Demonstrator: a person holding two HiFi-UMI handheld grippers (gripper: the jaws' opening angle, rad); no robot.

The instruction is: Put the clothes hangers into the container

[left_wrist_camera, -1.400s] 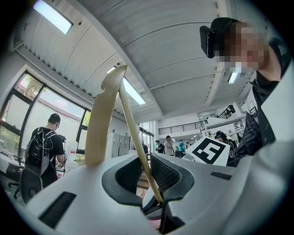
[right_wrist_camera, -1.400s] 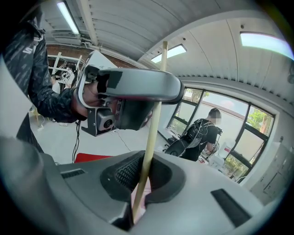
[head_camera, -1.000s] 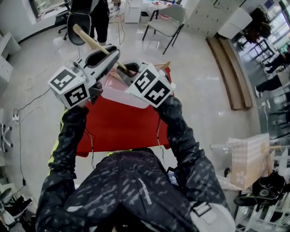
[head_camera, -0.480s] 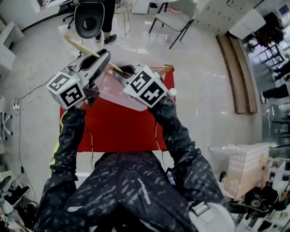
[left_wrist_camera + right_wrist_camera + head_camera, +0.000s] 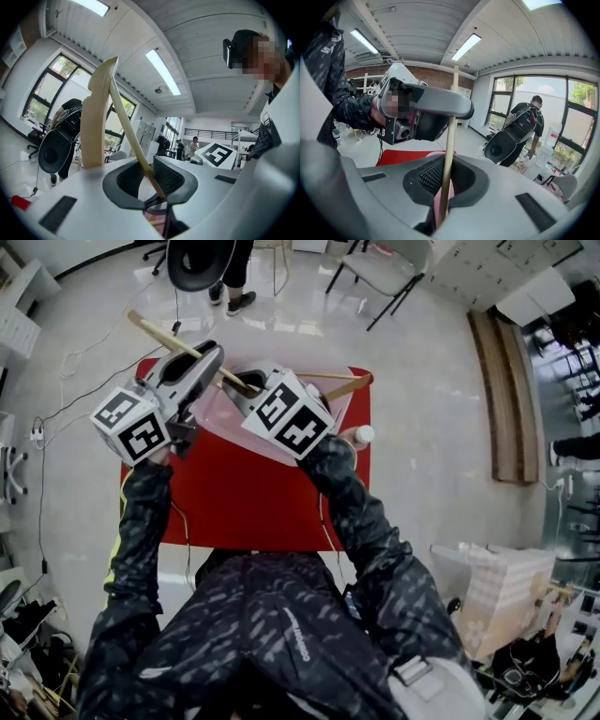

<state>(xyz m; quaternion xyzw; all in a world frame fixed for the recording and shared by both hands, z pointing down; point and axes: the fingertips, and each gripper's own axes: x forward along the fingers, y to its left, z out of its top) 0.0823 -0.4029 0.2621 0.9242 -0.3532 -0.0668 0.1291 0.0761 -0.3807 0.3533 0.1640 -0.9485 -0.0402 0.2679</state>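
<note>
A wooden clothes hanger (image 5: 155,331) is held over the clear container (image 5: 214,413) at the far side of the red table (image 5: 244,498). My left gripper (image 5: 211,357) is shut on the hanger's thin bar (image 5: 131,136), and the broad wooden arm (image 5: 96,117) rises at the left. My right gripper (image 5: 246,390) is shut on the same hanger's thin rod (image 5: 450,140), which stands upright between its jaws. The left gripper (image 5: 424,110) also shows close by in the right gripper view. Another wooden hanger (image 5: 347,387) lies in the container.
A small white-capped bottle (image 5: 361,436) stands near the table's right edge. Beyond the table a person (image 5: 234,268) stands with a black round bag (image 5: 197,263), and a chair (image 5: 389,277) is at the far right. Cables run across the floor at the left.
Both grippers keep their hold on the hanger. The pair has sunk a little towards the container, and the head view has shifted so more of the red table shows.
</note>
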